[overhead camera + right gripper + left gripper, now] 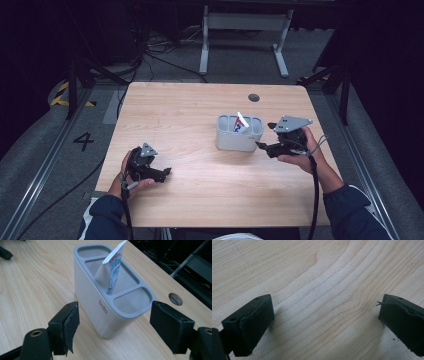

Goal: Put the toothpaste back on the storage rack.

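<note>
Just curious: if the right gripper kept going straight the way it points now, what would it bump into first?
Most likely the holder: the right gripper points at its near end, jaws open and apart from it. The tube stands in the middle compartment, farther back.

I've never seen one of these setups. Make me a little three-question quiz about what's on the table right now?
1. True or false: the white-and-blue toothpaste tube stands in the middle compartment of the white plastic three-slot holder.
2. Which gripper is nearer the holder: A left, B right?
3. What lies between the left gripper's jaws?

Key: 1 true. 2 B. 3 Nothing but bare light wooden table; the jaws stand wide apart.
</note>
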The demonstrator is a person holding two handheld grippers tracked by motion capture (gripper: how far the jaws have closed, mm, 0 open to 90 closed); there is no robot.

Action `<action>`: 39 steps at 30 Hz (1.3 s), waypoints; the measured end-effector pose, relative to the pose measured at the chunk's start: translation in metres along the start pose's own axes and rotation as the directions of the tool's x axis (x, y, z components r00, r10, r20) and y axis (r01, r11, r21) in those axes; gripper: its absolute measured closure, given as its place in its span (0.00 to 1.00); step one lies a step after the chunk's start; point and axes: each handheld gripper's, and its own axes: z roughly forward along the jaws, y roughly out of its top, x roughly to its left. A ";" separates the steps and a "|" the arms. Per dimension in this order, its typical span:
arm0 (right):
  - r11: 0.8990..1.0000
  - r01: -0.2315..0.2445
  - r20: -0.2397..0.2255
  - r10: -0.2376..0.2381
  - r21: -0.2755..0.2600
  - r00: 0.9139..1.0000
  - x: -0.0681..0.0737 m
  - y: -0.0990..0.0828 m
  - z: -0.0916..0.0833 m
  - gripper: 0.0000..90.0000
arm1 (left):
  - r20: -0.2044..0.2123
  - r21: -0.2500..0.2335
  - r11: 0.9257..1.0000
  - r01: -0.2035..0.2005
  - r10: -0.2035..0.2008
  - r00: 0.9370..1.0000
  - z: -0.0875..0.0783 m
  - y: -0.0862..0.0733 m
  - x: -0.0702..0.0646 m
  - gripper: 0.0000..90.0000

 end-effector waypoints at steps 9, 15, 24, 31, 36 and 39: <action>0.999 0.026 0.017 -0.027 0.030 1.000 0.001 -0.016 -0.007 0.28 | 0.002 0.000 1.000 0.002 -0.002 1.000 0.000 0.000 0.000 0.01; 0.997 0.028 0.024 -0.030 0.068 0.999 0.001 -0.032 -0.009 0.28 | 0.001 0.000 1.000 0.000 0.000 1.000 0.000 0.000 0.000 0.01; 0.994 0.006 0.047 -0.011 0.107 0.999 -0.001 -0.058 -0.014 0.28 | 0.001 0.000 1.000 0.000 0.000 1.000 0.000 0.000 0.000 0.01; 0.992 -0.037 0.053 0.031 0.121 0.998 -0.007 -0.091 -0.022 0.28 | 0.001 0.000 1.000 0.000 0.000 1.000 0.000 0.000 0.000 0.01; 0.990 -0.064 0.050 0.058 0.127 0.997 -0.010 -0.107 -0.026 0.28 | 0.001 0.000 1.000 0.000 0.000 1.000 0.000 0.000 0.000 0.00; 0.988 -0.089 0.058 0.082 0.126 0.995 -0.011 -0.125 -0.030 0.28 | 0.001 0.000 1.000 0.000 0.000 1.000 0.000 0.000 0.000 0.01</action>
